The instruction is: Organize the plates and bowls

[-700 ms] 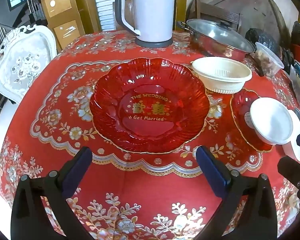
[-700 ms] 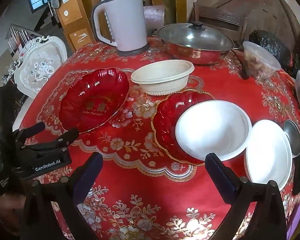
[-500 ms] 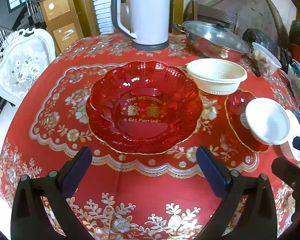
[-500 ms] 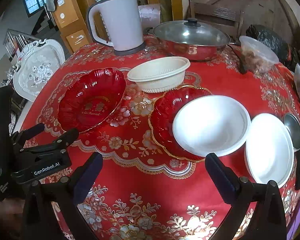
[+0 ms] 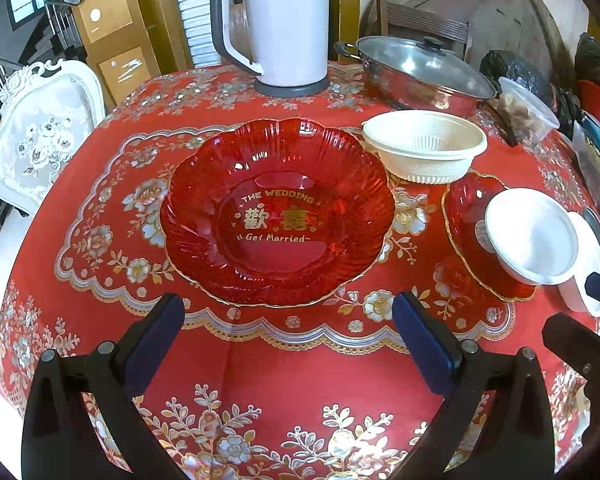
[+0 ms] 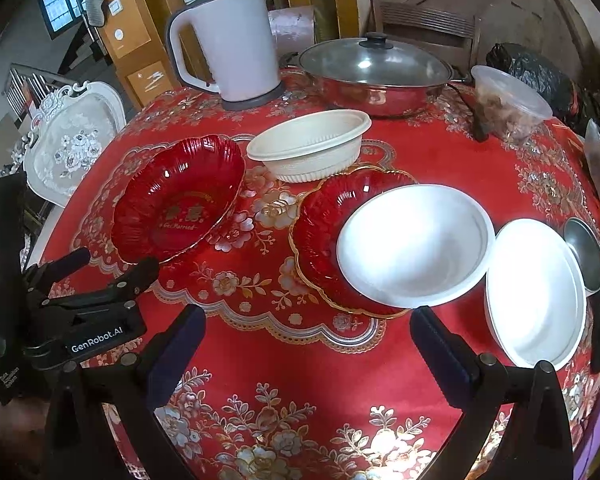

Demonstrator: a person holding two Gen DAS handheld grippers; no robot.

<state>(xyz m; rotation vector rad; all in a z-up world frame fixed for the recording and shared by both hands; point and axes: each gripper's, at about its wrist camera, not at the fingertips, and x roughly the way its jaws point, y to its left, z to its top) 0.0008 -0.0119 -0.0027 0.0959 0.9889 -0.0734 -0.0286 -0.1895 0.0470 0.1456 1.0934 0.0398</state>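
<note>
Red plates: two scalloped red glass plates on my counter, the large plate centre-left, the small plate to its right.
Bowls: three; cream ribbed plastic bowl, white bowl resting in the small plate, second white bowl just beside.
Left gripper: jaws apart, empty.
Right gripper: jaws apart, empty.
Right view only: steel dish.

Red plate, gold lettering
</note>
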